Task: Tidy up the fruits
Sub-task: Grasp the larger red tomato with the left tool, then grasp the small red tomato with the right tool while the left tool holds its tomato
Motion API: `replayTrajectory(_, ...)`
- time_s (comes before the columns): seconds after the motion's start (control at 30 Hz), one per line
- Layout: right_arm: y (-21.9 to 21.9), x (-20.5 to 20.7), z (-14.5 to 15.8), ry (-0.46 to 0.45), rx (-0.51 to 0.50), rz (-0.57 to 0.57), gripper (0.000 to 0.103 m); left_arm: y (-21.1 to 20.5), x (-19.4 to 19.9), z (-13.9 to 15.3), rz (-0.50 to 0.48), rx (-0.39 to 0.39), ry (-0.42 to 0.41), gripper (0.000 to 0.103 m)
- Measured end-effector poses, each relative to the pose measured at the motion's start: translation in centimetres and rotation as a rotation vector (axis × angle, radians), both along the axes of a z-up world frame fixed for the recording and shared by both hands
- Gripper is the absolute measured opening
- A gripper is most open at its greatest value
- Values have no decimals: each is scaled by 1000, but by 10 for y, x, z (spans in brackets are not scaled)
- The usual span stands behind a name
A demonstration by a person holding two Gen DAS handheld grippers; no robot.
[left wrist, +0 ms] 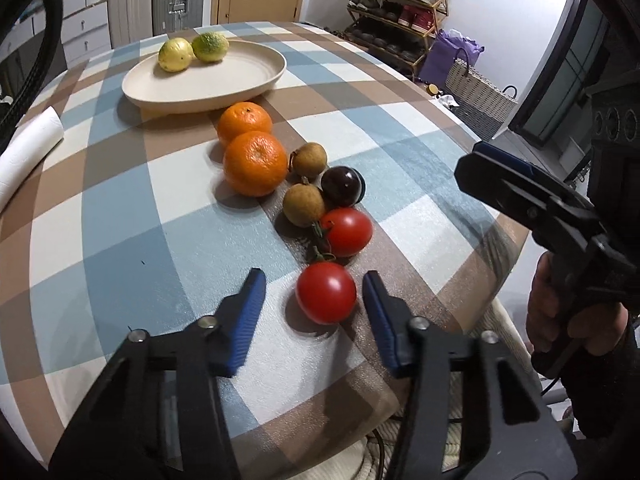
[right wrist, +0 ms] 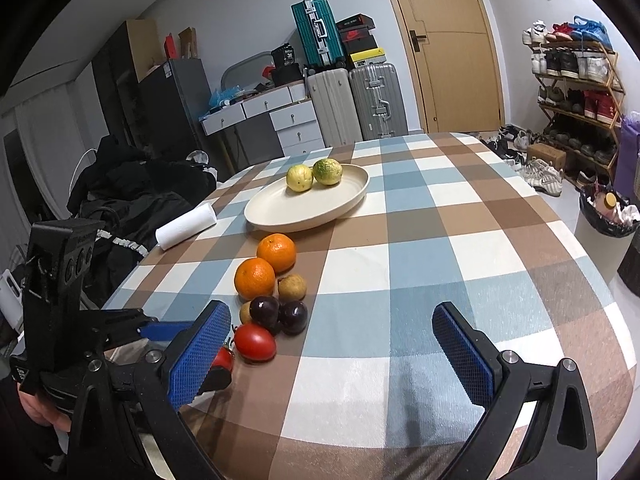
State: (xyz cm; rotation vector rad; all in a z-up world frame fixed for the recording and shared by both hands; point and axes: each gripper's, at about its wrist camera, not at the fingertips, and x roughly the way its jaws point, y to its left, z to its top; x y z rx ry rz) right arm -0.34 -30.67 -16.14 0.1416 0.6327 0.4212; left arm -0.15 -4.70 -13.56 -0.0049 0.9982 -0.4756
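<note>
1. Left wrist view: the left gripper has its 2 blue-padded fingers spread wide, low over the checked tablecloth, with the near tomato sitting between the fingertips and touching neither.
2. Just beyond it lies a second tomato with a green stem, then 2 brown longans and a dark plum bunched together.
3. Left of that cluster sit 2 oranges, touching each other; the farther one is just in front of the cream plate.
4. On the far side of the plate rest 2 yellow-green fruits, side by side.
5. A white paper roll lies at the table's left edge. At the right, the right gripper hangs past the table edge, held by a hand; whether it is spread or pressed together cannot be told from here.
6. Right wrist view: the right gripper has its fingers spread wide above bare cloth, holding nothing.
7. Its left finger partly hides the near tomato; the second tomato, 2 plums, the longans and the oranges run in a line toward the plate.
8. The left gripper's black body shows at the left.
</note>
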Motion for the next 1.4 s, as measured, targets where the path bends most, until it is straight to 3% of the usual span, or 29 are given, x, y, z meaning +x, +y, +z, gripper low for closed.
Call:
replayTrajectory(0.07,-1,0,0,4,1,-1,103,2,1,0,-8,-30,21,26)
replayTrajectory(0.37,5,0,-3,22,3,30,103,9,-3,11,0,-43,-12,26)
replayTrajectory(0.7,26,4,-14,72,9,94,103,45,-3,39,70,-54,-78,26)
replayTrajectory(1.03,55,9,-25,118,3,159,100,78,-2,50,135,-93,-92,26)
replayTrajectory(1.17,64,10,-29,128,-13,163,92,82,-2,49,144,-95,-93,26)
replayTrajectory(1.4,70,11,-34,146,-25,177,59,85,-2,47,155,-99,-89,26)
